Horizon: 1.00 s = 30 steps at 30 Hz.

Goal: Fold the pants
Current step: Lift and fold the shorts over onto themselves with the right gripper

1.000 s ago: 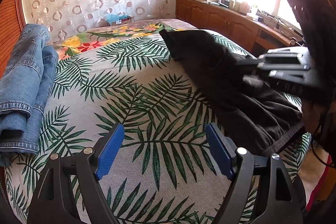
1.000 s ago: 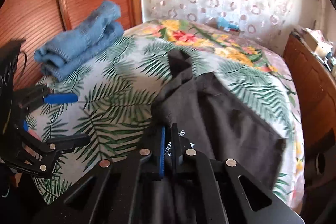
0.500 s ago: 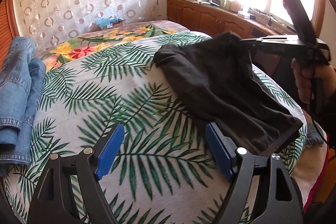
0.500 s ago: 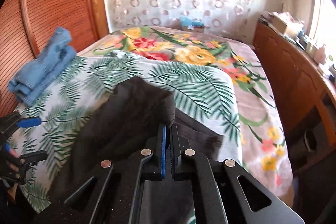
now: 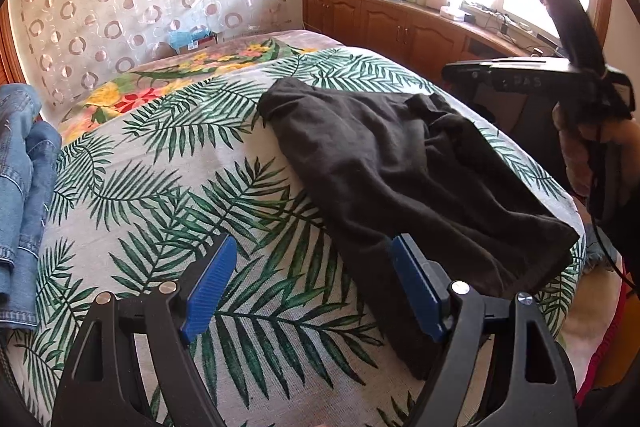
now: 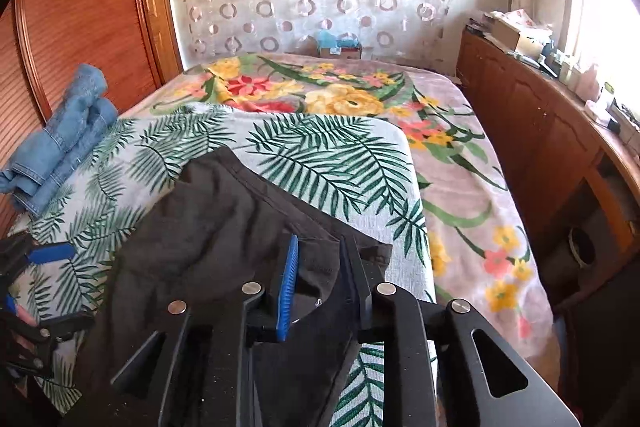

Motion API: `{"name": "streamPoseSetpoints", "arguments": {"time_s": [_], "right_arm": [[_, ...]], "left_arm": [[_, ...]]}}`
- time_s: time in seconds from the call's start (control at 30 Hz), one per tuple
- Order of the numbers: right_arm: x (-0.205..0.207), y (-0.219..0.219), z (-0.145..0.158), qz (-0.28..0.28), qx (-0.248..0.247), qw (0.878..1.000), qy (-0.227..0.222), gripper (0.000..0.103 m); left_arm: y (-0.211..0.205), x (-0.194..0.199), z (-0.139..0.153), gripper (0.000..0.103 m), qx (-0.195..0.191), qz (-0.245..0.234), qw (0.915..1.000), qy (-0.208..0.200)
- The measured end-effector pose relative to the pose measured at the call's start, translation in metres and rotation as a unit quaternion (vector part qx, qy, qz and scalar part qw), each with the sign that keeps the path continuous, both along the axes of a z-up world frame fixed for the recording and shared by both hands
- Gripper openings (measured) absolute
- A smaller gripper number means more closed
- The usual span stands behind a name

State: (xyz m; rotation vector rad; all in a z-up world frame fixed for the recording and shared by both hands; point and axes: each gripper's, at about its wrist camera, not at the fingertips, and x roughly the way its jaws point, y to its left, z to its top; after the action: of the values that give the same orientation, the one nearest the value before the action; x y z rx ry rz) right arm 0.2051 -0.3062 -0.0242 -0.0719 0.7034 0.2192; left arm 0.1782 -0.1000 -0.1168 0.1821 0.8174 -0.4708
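Partly hidden under the just-opening right tool (image 6: 316, 279), dark pants (image 5: 400, 167) lie loose; left tool (image 5: 312, 283) gapes empty.

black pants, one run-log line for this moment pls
black pants: folded over, lying on palm-leaf bedspread | right gripper: just opened, cloth between its fingers, released | left gripper: open, empty

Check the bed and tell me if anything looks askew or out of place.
The black pants lie crooked across the palm-leaf sheet, rumpled, with one end bunched up by the right gripper, whose jaws have just been opening. The folded jeans at the bed's edge look tidy. Nothing looks spilled or damaged.
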Motion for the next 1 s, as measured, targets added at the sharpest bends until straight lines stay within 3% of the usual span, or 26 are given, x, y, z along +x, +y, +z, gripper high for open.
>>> {"name": "streamPoseSetpoints", "arguments": {"time_s": [0.43,0.5,0.57,0.77,1.0], "right_arm": [[0.039,0.012,-0.038,0.016,-0.035,0.998,0.056,0.022],[0.042,0.013,-0.04,0.035,-0.037,0.997,0.065,0.01],[0.043,0.01,-0.036,0.035,-0.039,0.997,0.062,0.005],[0.044,-0.022,-0.02,-0.003,-0.023,0.999,0.044,0.005],[0.045,-0.031,-0.024,-0.024,-0.025,0.998,0.043,0.005]], "left_arm": [[-0.004,0.0,-0.012,0.08,0.004,0.001,0.9999,0.012],[-0.004,-0.001,-0.012,0.08,0.003,0.0,0.9999,0.014],[-0.004,0.0,-0.012,0.08,0.001,0.001,0.9999,0.014],[-0.005,0.0,-0.013,0.08,0.004,0.001,0.9998,0.017],[-0.005,0.002,-0.015,0.08,0.009,0.003,0.9997,0.02]]}}
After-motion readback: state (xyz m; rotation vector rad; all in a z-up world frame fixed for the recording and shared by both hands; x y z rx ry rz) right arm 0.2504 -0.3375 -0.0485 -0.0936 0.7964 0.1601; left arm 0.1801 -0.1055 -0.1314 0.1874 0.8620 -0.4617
